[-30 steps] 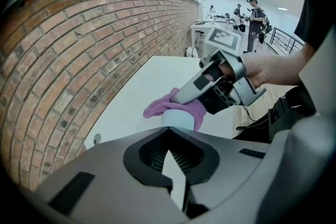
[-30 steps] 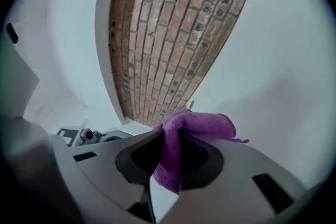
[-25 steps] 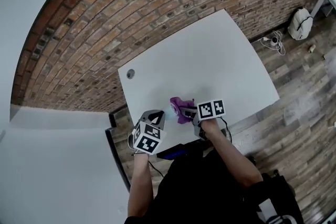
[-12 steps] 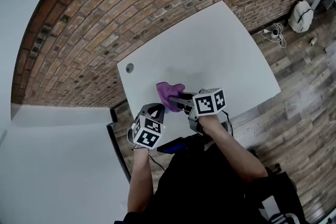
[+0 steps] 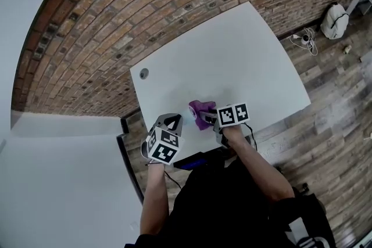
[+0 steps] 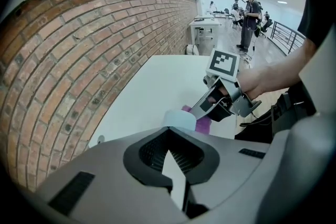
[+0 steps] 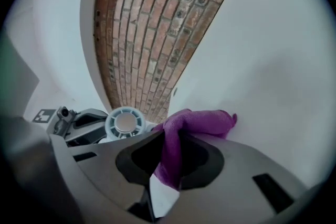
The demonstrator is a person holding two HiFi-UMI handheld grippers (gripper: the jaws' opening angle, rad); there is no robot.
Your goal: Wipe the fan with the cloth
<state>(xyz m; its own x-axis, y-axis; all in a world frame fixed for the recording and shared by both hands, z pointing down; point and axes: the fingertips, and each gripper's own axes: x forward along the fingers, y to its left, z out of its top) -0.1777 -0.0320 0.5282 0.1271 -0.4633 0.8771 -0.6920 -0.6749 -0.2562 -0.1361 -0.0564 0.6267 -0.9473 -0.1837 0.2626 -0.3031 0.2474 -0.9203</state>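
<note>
The left gripper [image 5: 173, 121] is held with its jaws together, and the fan [image 7: 126, 123] is seen just beyond their tips. The purple cloth [image 7: 194, 124] is clamped in the right gripper [image 5: 209, 118] and held right beside the fan, at the near edge of the white worktop [image 5: 232, 61]. A brick wall [image 5: 116, 26] is seen behind.

The white rectangular worktop [image 5: 232, 55] backs onto the red brick wall [image 5: 116, 20]. At its near edge, the small round pale plastic fan [image 5: 192, 111] is just beyond the tips of the left tool [image 5: 175, 120]. The purple fabric cloth [image 5: 204, 110] is right beside the fan, on its right, clamped in the right tool [image 5: 208, 119] (which reaches in from the right). A round cable hole [image 5: 144, 74] sits near the worktop's far left corner. A pale backpack [image 5: 335, 19] rests on the plank floor [image 5: 325, 113], far right.
</note>
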